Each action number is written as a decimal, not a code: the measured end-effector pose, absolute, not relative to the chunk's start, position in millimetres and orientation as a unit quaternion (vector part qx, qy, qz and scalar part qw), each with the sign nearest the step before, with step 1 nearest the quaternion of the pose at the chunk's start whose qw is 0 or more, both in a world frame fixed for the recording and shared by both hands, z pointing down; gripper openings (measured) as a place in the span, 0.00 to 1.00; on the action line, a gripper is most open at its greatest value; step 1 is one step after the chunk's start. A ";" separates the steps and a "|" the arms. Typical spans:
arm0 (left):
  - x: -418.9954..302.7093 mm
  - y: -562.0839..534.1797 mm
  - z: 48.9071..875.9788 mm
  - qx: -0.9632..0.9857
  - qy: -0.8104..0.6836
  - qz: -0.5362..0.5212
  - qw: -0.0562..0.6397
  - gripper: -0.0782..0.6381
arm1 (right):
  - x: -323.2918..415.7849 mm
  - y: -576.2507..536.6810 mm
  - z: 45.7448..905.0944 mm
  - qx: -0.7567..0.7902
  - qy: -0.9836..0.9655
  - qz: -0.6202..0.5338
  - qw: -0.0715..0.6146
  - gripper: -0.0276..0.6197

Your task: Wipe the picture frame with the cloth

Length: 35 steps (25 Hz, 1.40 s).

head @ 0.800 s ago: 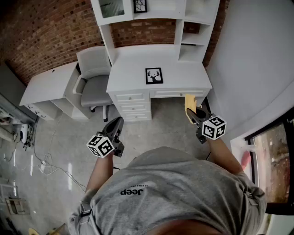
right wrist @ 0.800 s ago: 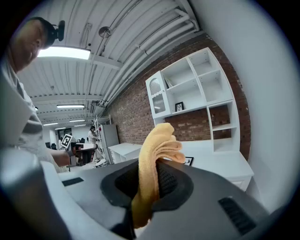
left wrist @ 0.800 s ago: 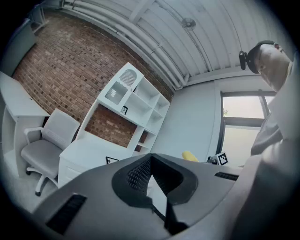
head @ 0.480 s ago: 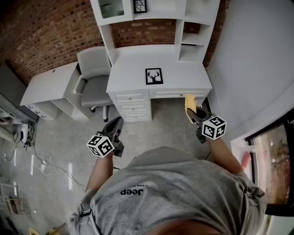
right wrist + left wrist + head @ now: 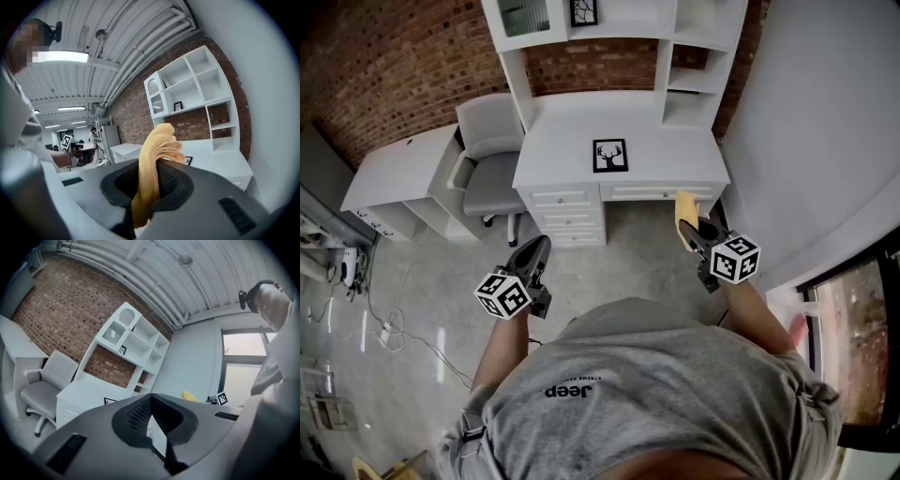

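Your left claw (image 5: pixel 151 427) was clenched, its pads pressed together with nothing between them (only the white counter front showed through the small gap behind them). It hung level over the floor (image 5: pixel 422 272), at about 7 o'clock from the picture frame (image 5: pixel 610 155) in the head view, and well short of the counter (image 5: pixel 562 145).

Your right claw (image 5: pixel 150 187) was clamped on the cloth (image 5: pixel 157 159). The yellow fabric ran up between the pads and bunched into folds above the tips, so the grip was on the cloth's lower part. In the head view that claw sat at about 5 o'clock from the frame, tipped slightly down. The cloth was just before the counter's front edge, near its right end, and touched nothing there that you could see.

The frame, black-edged with a deer's head print, lay flat on the counter near the front edge, around the middle. Neither claw touched it. A grey chair (image 5: pixel 487 173) stood at 9 o'clock from the frame, beside the drawers, and the white shelf unit (image 5: pixel 675 56) rose at 12 o'clock.
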<state>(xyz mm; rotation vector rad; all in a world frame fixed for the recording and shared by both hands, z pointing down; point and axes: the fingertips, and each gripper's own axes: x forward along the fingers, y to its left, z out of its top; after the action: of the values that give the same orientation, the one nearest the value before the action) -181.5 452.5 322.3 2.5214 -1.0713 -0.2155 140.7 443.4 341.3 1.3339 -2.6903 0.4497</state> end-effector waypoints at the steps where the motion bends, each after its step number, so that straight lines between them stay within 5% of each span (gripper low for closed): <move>1: -177.5 453.5 321.5 0.900 -0.383 -0.078 0.196 0.12 | 144.1 444.1 341.0 0.438 -0.886 0.146 0.054 0.13; 20: -90.7 448.4 325.9 0.888 -0.399 -0.070 0.216 0.12 | 200.6 451.6 357.3 0.394 -0.904 0.149 0.065 0.13; 35: -197.0 277.0 342.7 0.917 -0.330 -0.072 0.211 0.12 | 88.7 298.4 361.9 0.446 -0.879 0.154 0.072 0.13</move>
<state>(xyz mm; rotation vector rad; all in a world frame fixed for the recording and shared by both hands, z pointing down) -197.0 277.0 342.7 2.5487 -0.9183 -0.2005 88.7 298.4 361.9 1.3411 -2.6409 0.4621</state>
